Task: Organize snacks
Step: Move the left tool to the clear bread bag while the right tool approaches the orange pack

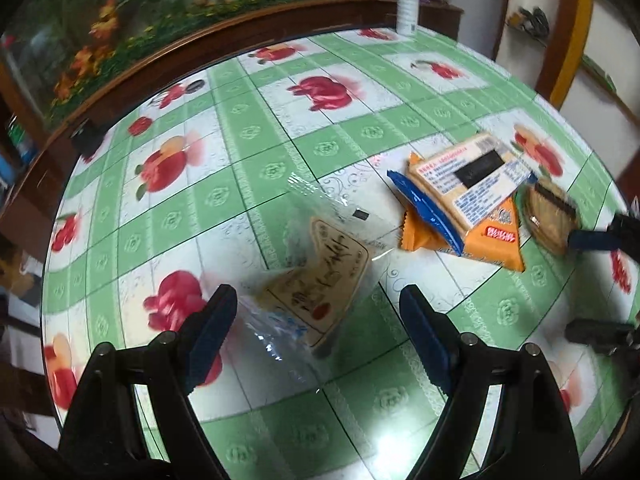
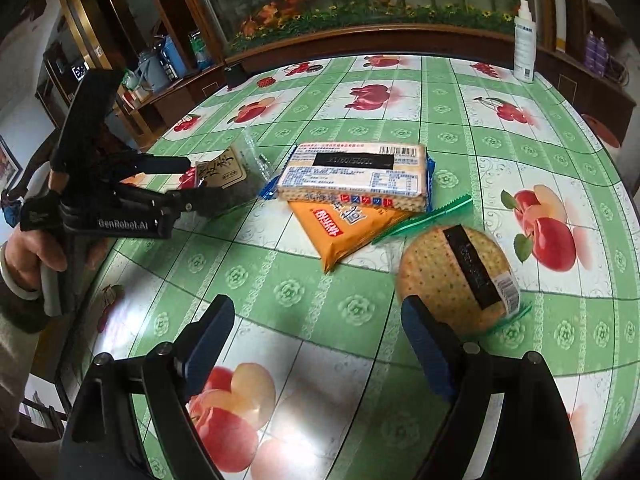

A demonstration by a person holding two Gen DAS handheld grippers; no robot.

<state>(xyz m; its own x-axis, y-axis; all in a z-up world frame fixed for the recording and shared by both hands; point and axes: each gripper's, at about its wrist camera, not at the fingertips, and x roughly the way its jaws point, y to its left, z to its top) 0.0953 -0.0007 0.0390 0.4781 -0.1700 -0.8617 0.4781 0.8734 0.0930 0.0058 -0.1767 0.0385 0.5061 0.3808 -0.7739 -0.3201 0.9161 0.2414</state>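
Note:
A clear-wrapped snack with a tan label [image 1: 320,280] lies on the table between the open jaws of my left gripper [image 1: 318,330]; it also shows in the right wrist view [image 2: 224,178]. A cracker pack [image 2: 354,178] lies on top of an orange packet [image 2: 340,228]; both show in the left wrist view, the cracker pack [image 1: 468,178] and the orange packet [image 1: 492,240]. A round cracker pack [image 2: 452,280] lies on the table just past the right finger of my open, empty right gripper [image 2: 318,344]. The left gripper [image 2: 196,180] shows in the right wrist view.
The round table [image 2: 280,288] has a green fruit-print cloth. A white spray bottle [image 2: 525,46] stands at its far edge. A flower-painted panel and wooden shelving stand behind. My right gripper's fingertips [image 1: 596,236] show at the right edge of the left wrist view.

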